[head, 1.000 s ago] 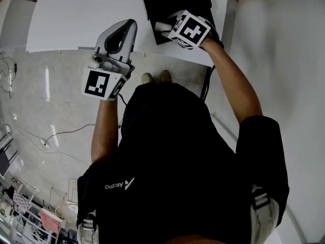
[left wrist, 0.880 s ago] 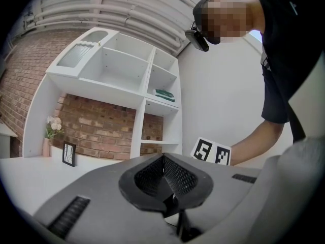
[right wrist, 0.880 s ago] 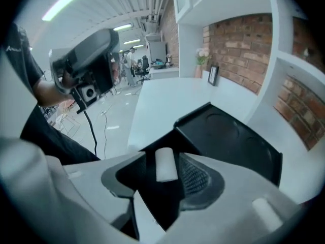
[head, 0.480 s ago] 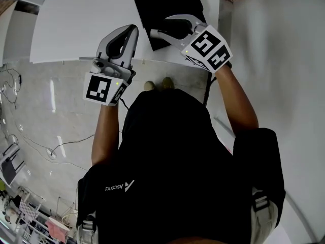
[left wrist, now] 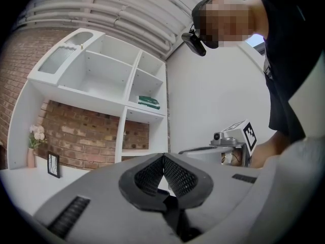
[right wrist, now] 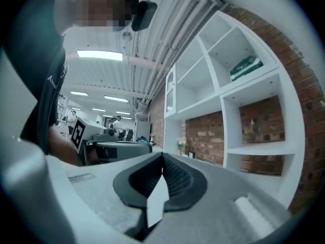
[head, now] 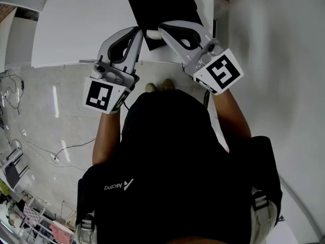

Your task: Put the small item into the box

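— Where is the small item [right wrist: 158,200] right now?
— In the right gripper [head: 154,33]. Its jaws are closed on it, and it shows as a thin white sliver pinched between them
— And how does it sit against the box [head: 162,4]?
— In the head view it hangs at the near edge of the black box, which lies on the white desk [head: 76,24]. I cannot tell whether it touches the box
— What about the left gripper [head: 137,31]?
— Its jaws are closed together with nothing between them, and its tip is just beside the right gripper's tip
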A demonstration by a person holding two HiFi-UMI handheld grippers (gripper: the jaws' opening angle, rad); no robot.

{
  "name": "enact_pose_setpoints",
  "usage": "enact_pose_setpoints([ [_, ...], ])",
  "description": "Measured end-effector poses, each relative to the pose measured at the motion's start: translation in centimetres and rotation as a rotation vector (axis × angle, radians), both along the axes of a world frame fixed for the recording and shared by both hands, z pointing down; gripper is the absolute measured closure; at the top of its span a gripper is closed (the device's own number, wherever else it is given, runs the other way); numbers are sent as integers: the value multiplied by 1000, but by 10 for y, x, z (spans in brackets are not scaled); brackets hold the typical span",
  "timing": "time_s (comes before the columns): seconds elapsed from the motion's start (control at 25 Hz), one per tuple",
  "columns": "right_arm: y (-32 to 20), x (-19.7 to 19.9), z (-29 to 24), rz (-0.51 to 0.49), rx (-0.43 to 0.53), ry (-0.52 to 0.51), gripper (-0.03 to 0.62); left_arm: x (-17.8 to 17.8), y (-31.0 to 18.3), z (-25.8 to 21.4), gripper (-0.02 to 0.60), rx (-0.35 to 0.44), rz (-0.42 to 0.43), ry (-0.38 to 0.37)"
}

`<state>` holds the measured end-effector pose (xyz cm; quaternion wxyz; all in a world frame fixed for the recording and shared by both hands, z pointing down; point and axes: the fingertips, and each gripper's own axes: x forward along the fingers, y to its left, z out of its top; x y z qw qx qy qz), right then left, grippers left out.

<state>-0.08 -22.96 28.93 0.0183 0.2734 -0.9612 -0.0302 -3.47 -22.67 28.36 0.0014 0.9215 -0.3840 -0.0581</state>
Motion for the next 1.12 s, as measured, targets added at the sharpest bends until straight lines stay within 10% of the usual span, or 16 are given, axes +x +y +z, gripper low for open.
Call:
enact_pose_setpoints([
  [0.36,12,3,-13,24,35,-170,592,1,7,-2,583,14,6,-24],
  [1.12,32,2,-9,34,81,-126,592,4,20,-3,583,17,7,-26],
])
